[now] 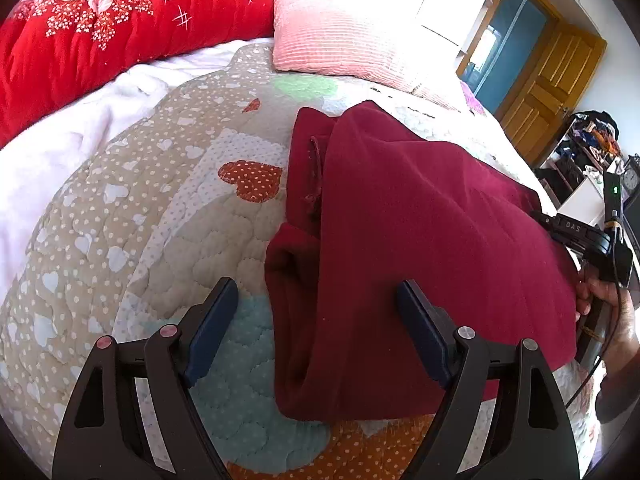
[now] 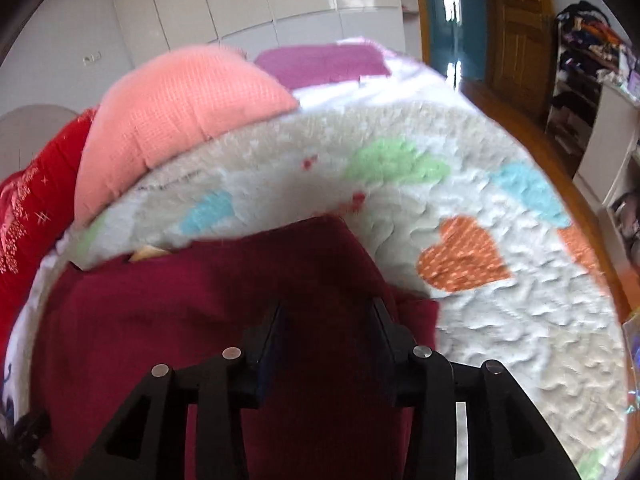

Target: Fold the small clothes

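A dark maroon garment [image 1: 420, 248] lies folded on the heart-patterned quilt [image 1: 168, 208], one thick fold running down its left side. My left gripper [image 1: 316, 292] is open above its near left edge; the left finger hangs over bare quilt and the right finger over the cloth, neither pressing. In the right wrist view my right gripper [image 2: 328, 312] stands partly open low over the maroon garment [image 2: 200, 312], whose cloth fills the gap without being pinched. In the left wrist view the right gripper's black housing [image 1: 588, 236] shows at the garment's right edge, fingers hidden behind the cloth.
A pink pillow [image 1: 332, 32] and a red floral duvet [image 1: 100, 28] lie at the head of the bed. A person's hand [image 1: 612, 312] holds the right gripper. A wooden door [image 1: 552, 88] and cluttered shelves [image 1: 588, 148] stand past the bed's right edge.
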Action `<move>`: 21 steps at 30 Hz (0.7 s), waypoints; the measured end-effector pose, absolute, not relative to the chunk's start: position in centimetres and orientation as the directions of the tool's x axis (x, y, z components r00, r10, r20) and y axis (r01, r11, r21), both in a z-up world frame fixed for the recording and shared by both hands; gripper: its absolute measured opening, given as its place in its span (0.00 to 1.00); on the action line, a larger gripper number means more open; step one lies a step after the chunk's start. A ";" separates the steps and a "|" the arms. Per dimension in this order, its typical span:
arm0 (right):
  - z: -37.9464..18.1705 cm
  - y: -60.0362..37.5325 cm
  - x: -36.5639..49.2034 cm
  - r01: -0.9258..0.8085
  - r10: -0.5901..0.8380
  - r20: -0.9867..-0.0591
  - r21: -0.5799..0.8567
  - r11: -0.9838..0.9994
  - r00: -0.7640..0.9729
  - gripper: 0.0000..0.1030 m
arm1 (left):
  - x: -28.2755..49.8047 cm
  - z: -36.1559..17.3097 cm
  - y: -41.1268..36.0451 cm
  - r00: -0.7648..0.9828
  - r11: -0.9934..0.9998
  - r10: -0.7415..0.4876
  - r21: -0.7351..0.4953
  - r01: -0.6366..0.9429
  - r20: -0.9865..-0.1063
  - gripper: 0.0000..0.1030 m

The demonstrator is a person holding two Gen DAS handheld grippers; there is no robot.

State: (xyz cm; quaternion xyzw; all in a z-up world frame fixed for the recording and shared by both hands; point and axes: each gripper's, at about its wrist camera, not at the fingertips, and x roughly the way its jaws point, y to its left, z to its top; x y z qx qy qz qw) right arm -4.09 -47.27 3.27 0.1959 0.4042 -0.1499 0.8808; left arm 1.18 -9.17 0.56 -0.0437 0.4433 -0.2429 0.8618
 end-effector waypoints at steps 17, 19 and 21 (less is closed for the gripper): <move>4.0 -42.7 -14.0 0.393 -0.139 -0.798 0.131 0.910 0.587 0.62 | -0.8 1.9 -11.1 0.513 0.852 -0.459 -0.197 0.484 -0.725 0.80; 3.4 -43.2 -14.4 0.411 -0.098 -0.802 0.194 0.891 0.590 0.62 | -0.7 1.2 -11.4 0.501 0.861 -0.436 -0.185 0.474 -0.747 0.80; 4.3 -43.3 -15.3 0.432 -0.093 -0.789 0.229 0.872 0.607 0.62 | -0.5 1.3 -11.0 0.493 0.861 -0.450 -0.215 0.462 -0.744 0.80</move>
